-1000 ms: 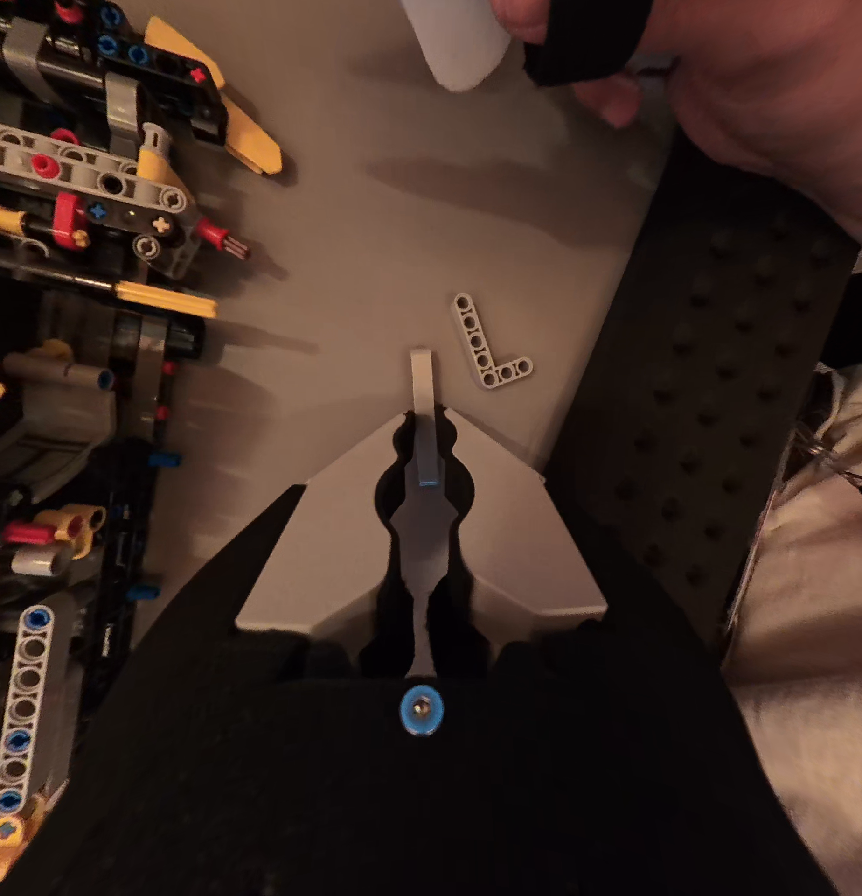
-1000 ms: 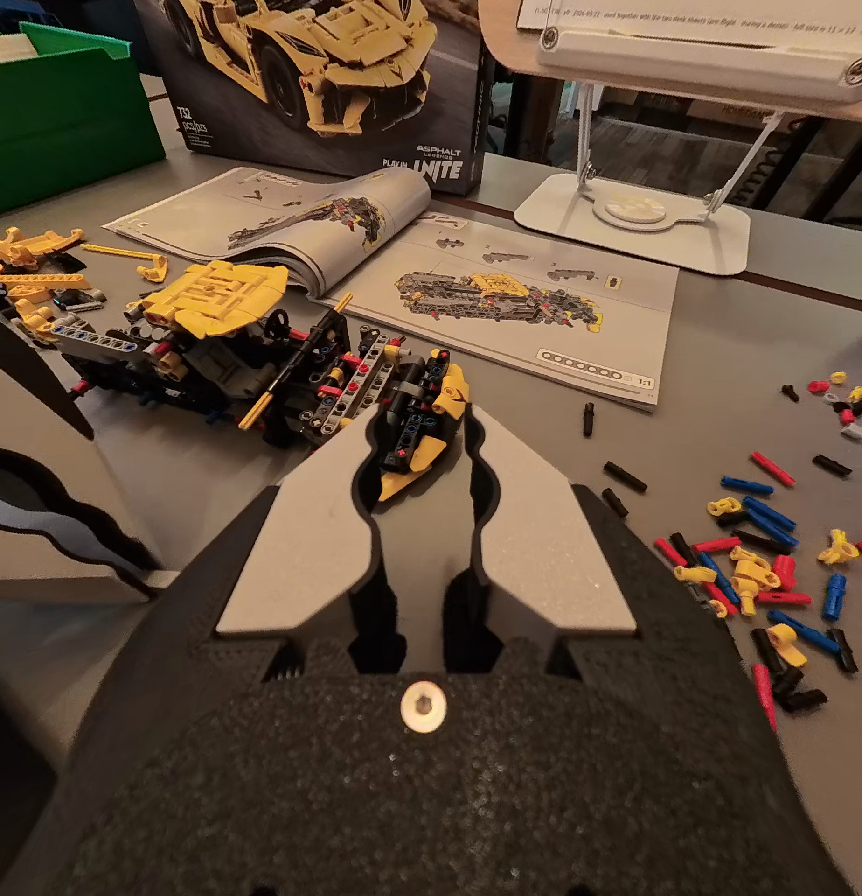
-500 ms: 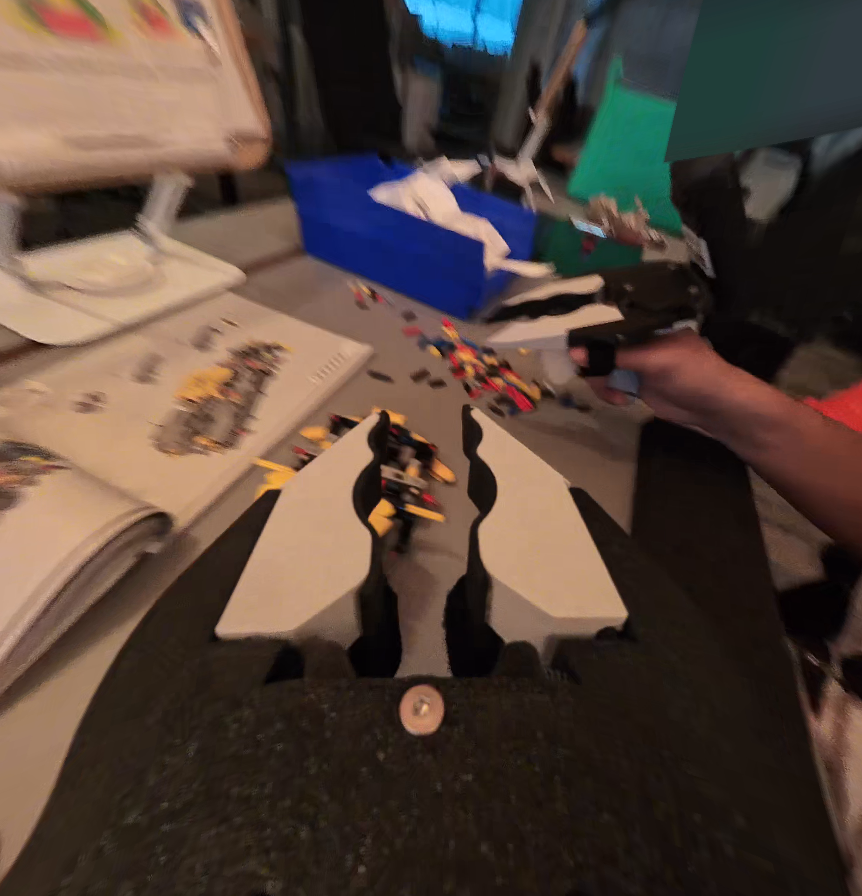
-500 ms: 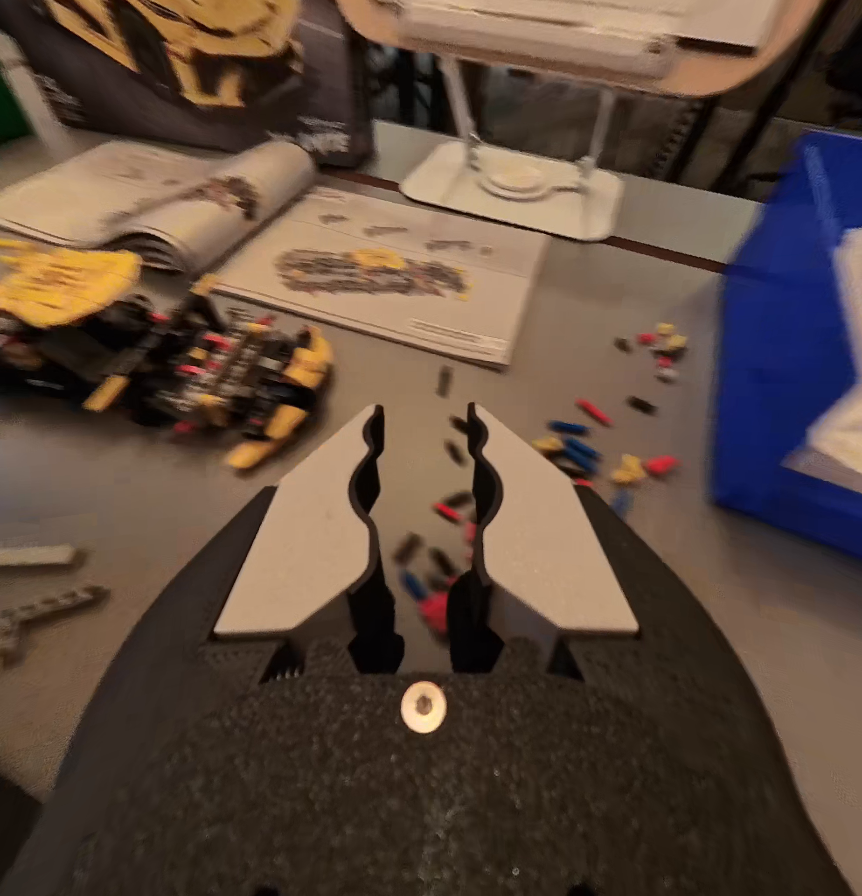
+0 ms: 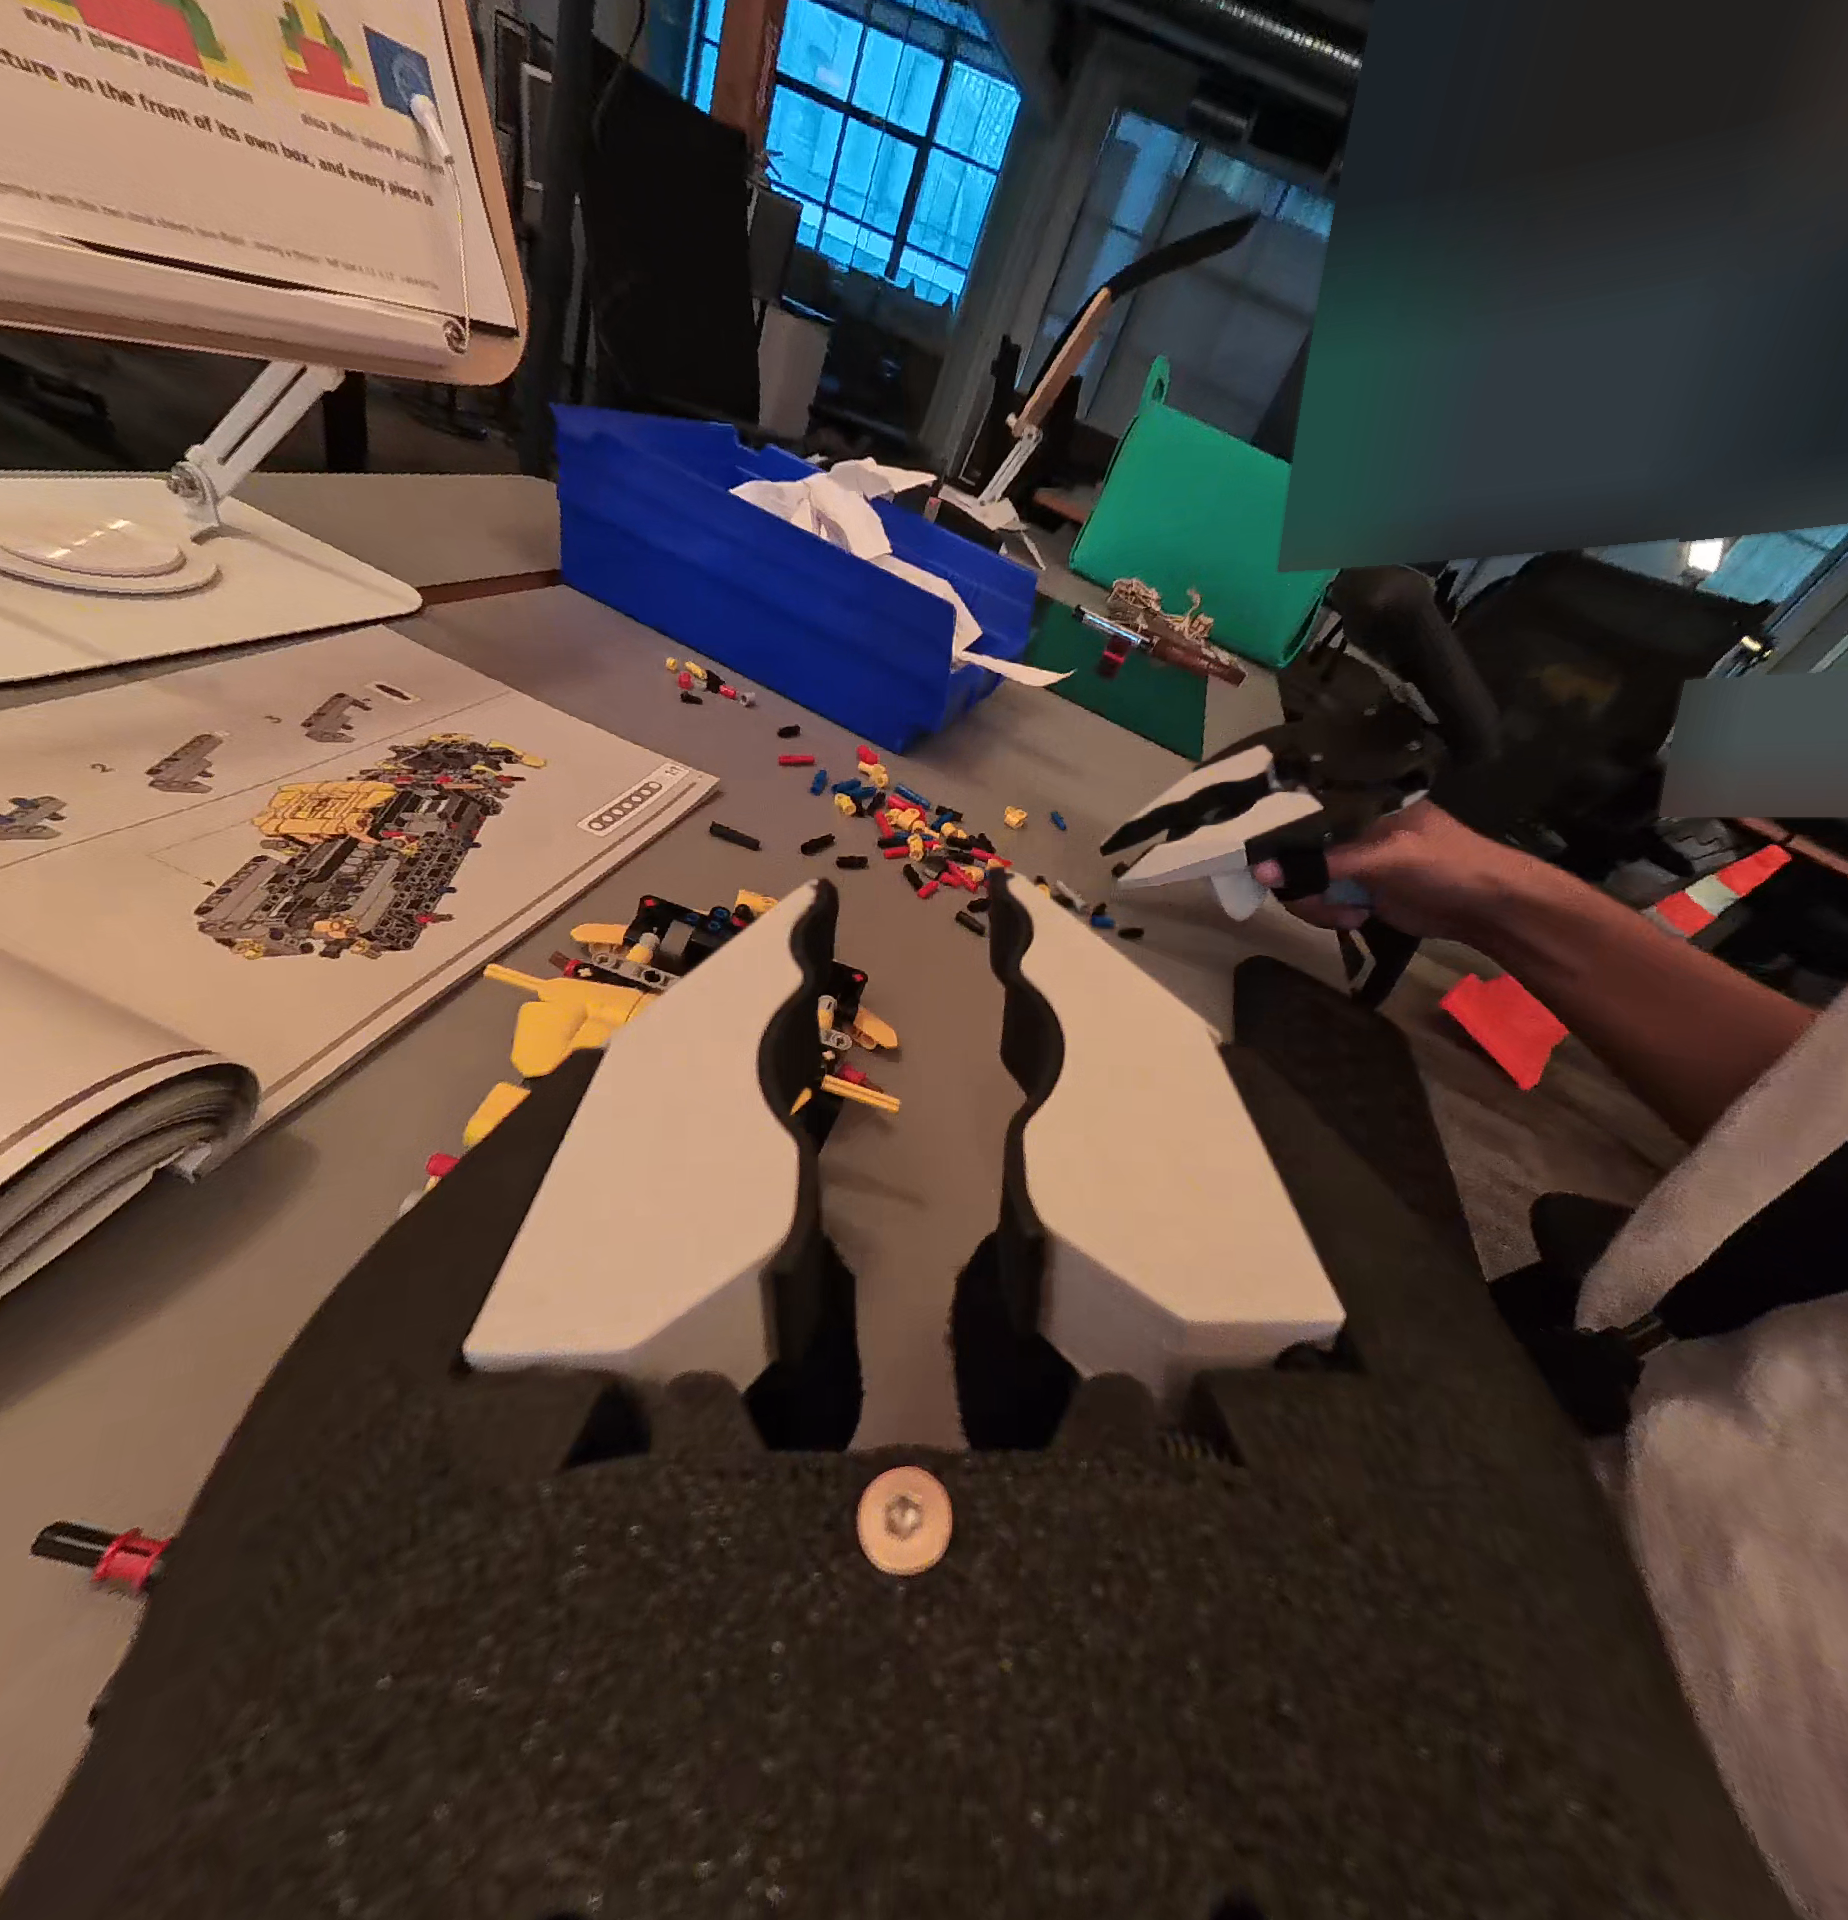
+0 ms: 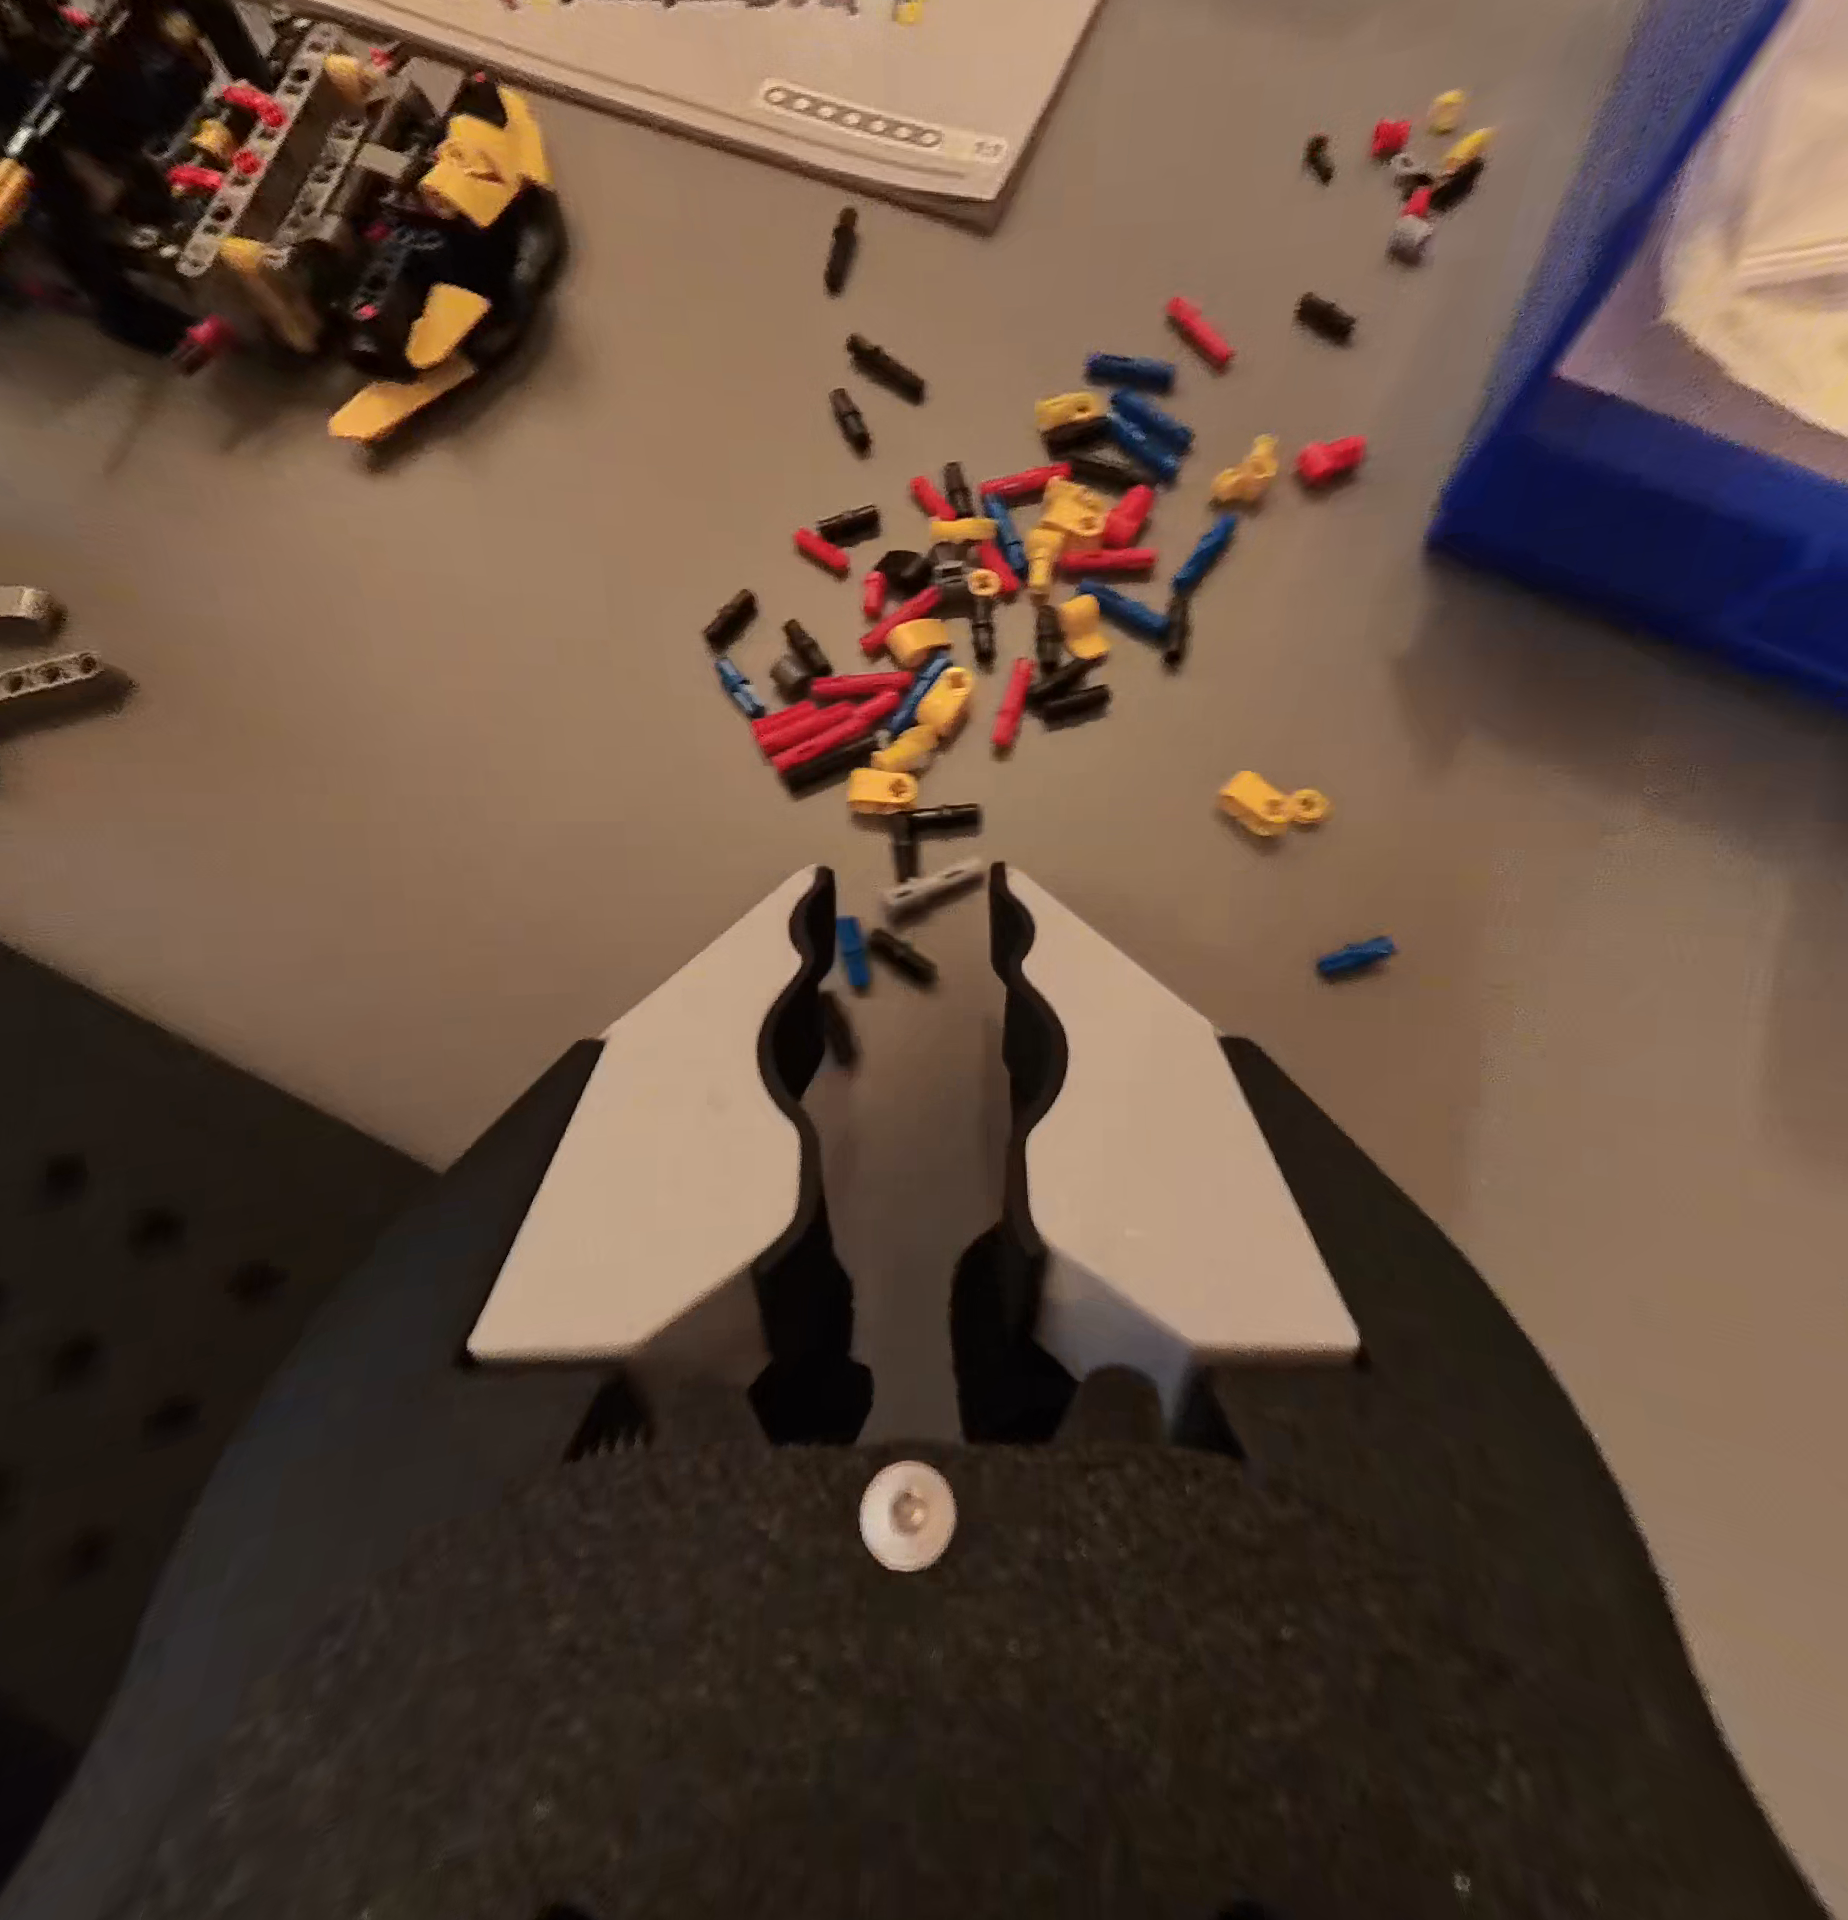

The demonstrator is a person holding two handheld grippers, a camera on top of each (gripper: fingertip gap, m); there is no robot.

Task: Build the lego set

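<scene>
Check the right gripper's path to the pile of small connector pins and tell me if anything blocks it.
Nothing visible does. The right gripper is open and empty, pointing down at the pile of pins on the bare grey table; only a few stray pins lie under its fingertips.

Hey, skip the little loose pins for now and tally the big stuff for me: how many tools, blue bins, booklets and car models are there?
tools: 2, the left tool and the right tool, both open
blue bin: 1
booklet, lying open: 1
car model, part-built: 1
Total: 5
</scene>
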